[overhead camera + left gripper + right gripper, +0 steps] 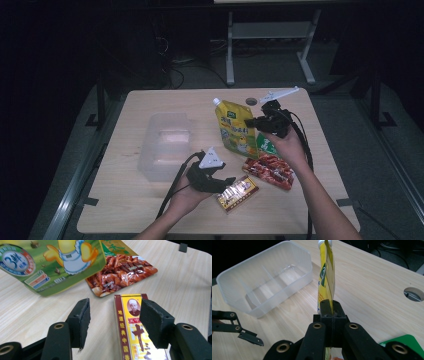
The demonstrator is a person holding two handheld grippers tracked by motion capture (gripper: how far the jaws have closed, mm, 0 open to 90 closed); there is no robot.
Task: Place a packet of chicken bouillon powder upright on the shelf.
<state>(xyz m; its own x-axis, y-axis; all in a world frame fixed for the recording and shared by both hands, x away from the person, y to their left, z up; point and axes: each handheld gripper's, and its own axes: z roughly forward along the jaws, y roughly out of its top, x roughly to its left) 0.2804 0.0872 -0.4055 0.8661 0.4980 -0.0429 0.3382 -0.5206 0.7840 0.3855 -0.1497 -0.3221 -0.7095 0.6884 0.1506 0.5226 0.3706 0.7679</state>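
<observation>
Clamping the yellow spout pouch (235, 131) near its edge, the right gripper (263, 122) has its fingers pressed together on the pouch; in the right gripper view the pouch (326, 277) is seen edge-on, rising from the closed pads with its white cap at the top. The pouch is held up off the wooden surface (140, 200), tilted, just right of the clear plastic container (167, 145), which sits on the surface with a divider inside. A green packet (265, 145) lies under the right hand, partly hidden. A red snack packet (269, 171) lies flat near the right forearm.

The left gripper (227, 181) is held low at the front of the surface, its fingers apart with nothing pressed between them. In the left gripper view the yellow-and-red seasoning box (132, 332) lies flat on the surface, partly under the right-hand finger (156, 325), while the other finger (81, 320) stands over bare wood. The box is seen just beside the red snack packet (122, 272), not clearly touching it. The pouch's duck print (72, 255) hangs above the far end of that view.
</observation>
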